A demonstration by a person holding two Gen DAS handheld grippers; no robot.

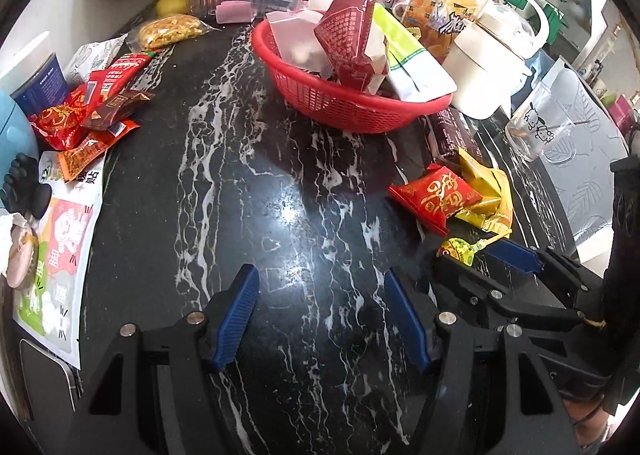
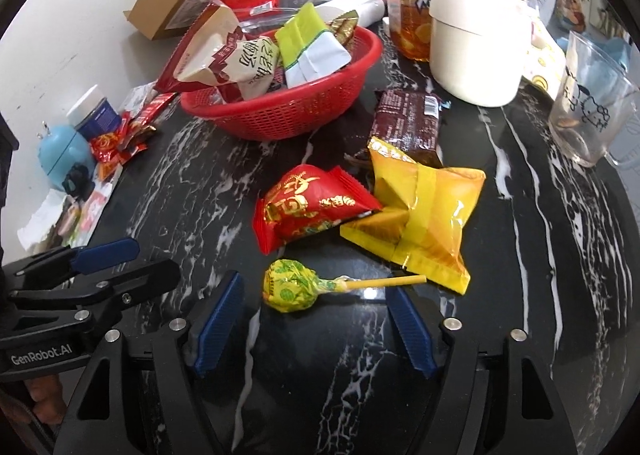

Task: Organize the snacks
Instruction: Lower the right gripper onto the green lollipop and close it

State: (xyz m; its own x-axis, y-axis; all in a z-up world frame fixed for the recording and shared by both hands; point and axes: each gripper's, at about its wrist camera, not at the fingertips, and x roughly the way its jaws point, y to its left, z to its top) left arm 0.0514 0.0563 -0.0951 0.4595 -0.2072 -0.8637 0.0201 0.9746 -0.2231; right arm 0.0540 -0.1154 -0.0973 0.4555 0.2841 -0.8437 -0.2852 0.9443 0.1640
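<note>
1. The right claw (image 2: 316, 325) stands released over the dark marble table (image 2: 532, 295), its blue pads on either side of the lollipop (image 2: 294, 286) but not touching it. The round wrapped head is slick, so a grip there could squirt it out sideways.
2. The stick lies under the edge of the yellow packet (image 2: 424, 223), which touches the red packet (image 2: 312, 211). A careless close might drag these neighbours along.
3. The left claw (image 1: 320, 319) is also released and empty, above bare table just beside the right one. The two tools sit close enough to bump.
4. The red basket (image 2: 288, 111) is already heaped. More snacks dropped in may slide over the rim.
5. A glass cup (image 2: 588, 111) stands near the table's right side, and a wide swing could topple it.
</note>
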